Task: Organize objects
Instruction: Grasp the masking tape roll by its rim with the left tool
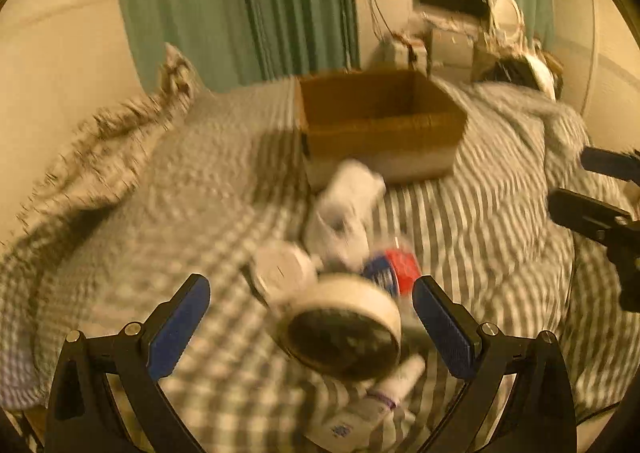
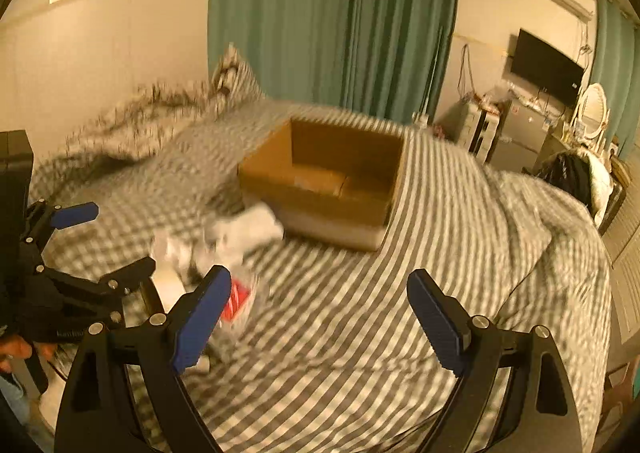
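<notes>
Both grippers gape wide, holding nothing: left gripper (image 1: 310, 295) straddles the round tin (image 1: 340, 327) (blurred). Right gripper (image 2: 320, 293) idles; the cardboard box (image 2: 324, 181) waits at twelve o'clock. Next, probably: close squarely on the tin.

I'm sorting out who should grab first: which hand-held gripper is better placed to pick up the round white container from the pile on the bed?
Left. The left hand-held gripper is open with the round white container right between its fingers. The right hand-held gripper is open over bare striped bedding, beside the pile.
</notes>
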Motion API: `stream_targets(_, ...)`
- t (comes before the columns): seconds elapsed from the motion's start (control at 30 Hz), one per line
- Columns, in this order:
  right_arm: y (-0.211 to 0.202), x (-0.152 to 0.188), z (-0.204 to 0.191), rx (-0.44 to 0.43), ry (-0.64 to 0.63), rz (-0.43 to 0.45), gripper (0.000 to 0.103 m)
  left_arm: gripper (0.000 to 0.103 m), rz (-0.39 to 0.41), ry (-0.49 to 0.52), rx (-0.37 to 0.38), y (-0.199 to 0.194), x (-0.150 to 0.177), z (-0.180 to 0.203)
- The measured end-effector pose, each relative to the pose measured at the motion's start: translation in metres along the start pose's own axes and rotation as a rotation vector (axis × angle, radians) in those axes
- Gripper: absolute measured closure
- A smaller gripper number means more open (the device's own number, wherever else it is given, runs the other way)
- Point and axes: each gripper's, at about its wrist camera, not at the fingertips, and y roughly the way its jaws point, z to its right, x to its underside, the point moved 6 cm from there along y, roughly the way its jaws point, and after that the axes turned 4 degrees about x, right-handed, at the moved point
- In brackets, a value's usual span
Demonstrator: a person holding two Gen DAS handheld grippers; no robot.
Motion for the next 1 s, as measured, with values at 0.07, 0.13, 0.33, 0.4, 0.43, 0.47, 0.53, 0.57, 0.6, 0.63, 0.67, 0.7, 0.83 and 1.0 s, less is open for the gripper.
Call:
stream_targets(0.07, 0.016, 0.015, -0.006, -0.005, -0.008, -0.040, 0.013, 0.000, -0.035, 0.020, 0.014, 0.012, 0.013, 0.007)
stream_targets(0.13, 0.030, 0.029, -0.011, -0.011, -0.009, -0.078, 0.013, 0.000, -0.066, 0.033, 0.033, 0.024, 0.022, 0.011)
stream_targets(0.33, 0.060, 0.059, -0.016, -0.043, 0.007, -0.166, 0.013, 0.000, -0.122, 0.048, 0.015, 0.051, 0.036, 0.012)
stream_targets(0.4, 0.066, 0.063, -0.015, -0.043, 0.011, -0.178, 0.013, 0.001, -0.117, 0.051, 0.031, 0.051, 0.035, 0.013)
stream_targets(0.43, 0.068, 0.064, -0.015, -0.044, 0.014, -0.182, 0.013, 0.009, -0.117, 0.050, 0.042, 0.051, 0.036, 0.013)
stream_targets(0.47, 0.070, 0.064, -0.015, -0.045, 0.018, -0.187, 0.013, 0.017, -0.119, 0.045, 0.069, 0.050, 0.036, 0.013)
stream_targets(0.53, 0.071, 0.065, -0.016, -0.047, 0.025, -0.192, 0.013, 0.017, -0.126, 0.030, 0.088, 0.048, 0.037, 0.012)
stream_targets(0.57, 0.071, 0.066, -0.017, -0.049, 0.026, -0.193, 0.013, 0.017, -0.126, 0.027, 0.097, 0.045, 0.037, 0.012)
stream_targets(0.6, 0.069, 0.066, -0.017, -0.052, 0.024, -0.191, 0.013, 0.018, -0.123, 0.026, 0.101, 0.041, 0.036, 0.011)
stream_targets(0.63, 0.067, 0.066, -0.019, -0.055, 0.020, -0.188, 0.013, 0.018, -0.118, 0.025, 0.102, 0.034, 0.035, 0.010)
stream_targets(0.67, 0.065, 0.066, -0.021, -0.058, 0.014, -0.183, 0.013, 0.018, -0.111, 0.029, 0.101, 0.027, 0.034, 0.009)
stream_targets(0.7, 0.062, 0.066, -0.024, -0.061, 0.003, -0.177, 0.013, 0.018, -0.100, 0.032, 0.099, 0.019, 0.032, 0.006)
stream_targets(0.83, 0.052, 0.067, -0.040, -0.072, -0.037, -0.161, 0.013, 0.018, -0.060, 0.026, 0.079, -0.011, 0.024, -0.008)
stream_targets(1.0, 0.038, 0.069, -0.076, -0.130, -0.121, -0.141, 0.013, 0.018, -0.024, 0.032, 0.036, -0.037, 0.015, -0.024)
